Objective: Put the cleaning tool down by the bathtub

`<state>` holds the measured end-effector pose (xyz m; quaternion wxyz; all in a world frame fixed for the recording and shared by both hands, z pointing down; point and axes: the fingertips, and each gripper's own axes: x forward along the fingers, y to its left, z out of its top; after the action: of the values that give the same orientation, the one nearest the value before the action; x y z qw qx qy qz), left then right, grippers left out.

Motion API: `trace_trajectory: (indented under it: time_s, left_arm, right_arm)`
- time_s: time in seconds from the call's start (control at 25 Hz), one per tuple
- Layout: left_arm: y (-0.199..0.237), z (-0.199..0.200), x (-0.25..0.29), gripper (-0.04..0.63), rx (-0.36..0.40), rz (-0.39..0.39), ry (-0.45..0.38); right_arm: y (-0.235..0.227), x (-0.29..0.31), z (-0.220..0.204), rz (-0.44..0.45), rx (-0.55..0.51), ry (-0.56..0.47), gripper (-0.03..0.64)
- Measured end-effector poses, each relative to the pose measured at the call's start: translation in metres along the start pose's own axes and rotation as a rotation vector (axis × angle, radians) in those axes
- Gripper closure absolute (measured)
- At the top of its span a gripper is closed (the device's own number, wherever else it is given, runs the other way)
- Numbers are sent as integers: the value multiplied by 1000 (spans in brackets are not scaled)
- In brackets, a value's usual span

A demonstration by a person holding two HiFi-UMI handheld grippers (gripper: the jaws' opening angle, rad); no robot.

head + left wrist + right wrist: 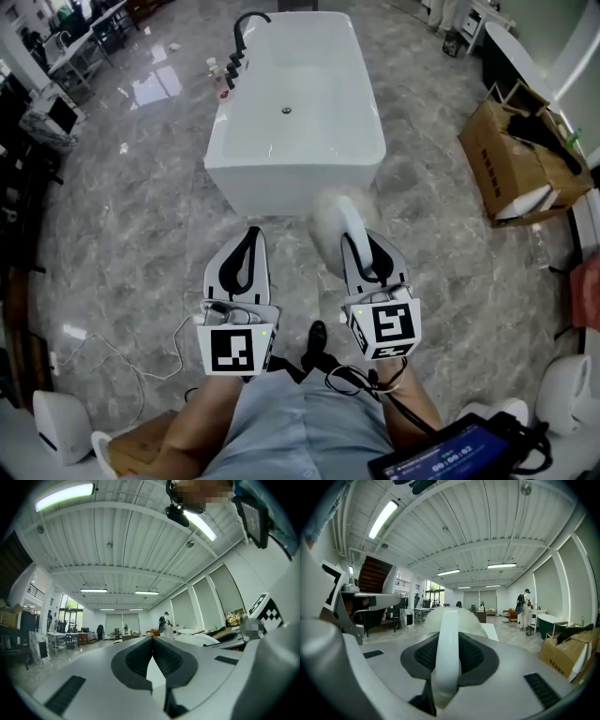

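A white freestanding bathtub (295, 103) stands ahead of me on the marble floor. My right gripper (361, 246) is shut on the white handle of the cleaning tool (339, 225), a brush with a fluffy white head that points toward the tub's near end. In the right gripper view the cleaning tool's handle (446, 648) runs straight out between the dark pads, the fluffy head beyond them. My left gripper (246, 246) is beside it on the left, shut and holding nothing; in the left gripper view its pads (164, 660) meet at the tips.
An open cardboard box (516, 164) sits on the floor to the right of the tub. A black faucet (242, 42) and bottles (217, 77) stand at the tub's left side. Cables (112, 352) trail on the floor at lower left. A person (524, 607) stands far off.
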<state>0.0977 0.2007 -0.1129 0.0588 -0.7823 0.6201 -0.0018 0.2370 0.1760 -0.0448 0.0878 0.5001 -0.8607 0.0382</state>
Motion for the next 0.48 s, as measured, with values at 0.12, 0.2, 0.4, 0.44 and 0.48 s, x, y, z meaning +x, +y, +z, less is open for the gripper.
trace_trajectory:
  time_s: [0.12,0.2,0.4,0.44,0.48]
  left_arm:
    - [6,6,10,581,6,28,-16]
    - [11,7,16,581,5,49,-22]
    - [26,3,23,581,-3,93,-22]
    - [31,1,24,581,-4,101,-19]
    - [36,-2,26,580,-6,109,-16]
  right_arm:
    - [-8,12,9,13,-11,-16,518]
    - [-11,21,13,26,-20,-22,518]
    - [-14,40,21,52,-44,-24,518]
    - [-13,44,21,57,-49,-23,518]
    - [-12,50,21,63,-54,-20,518]
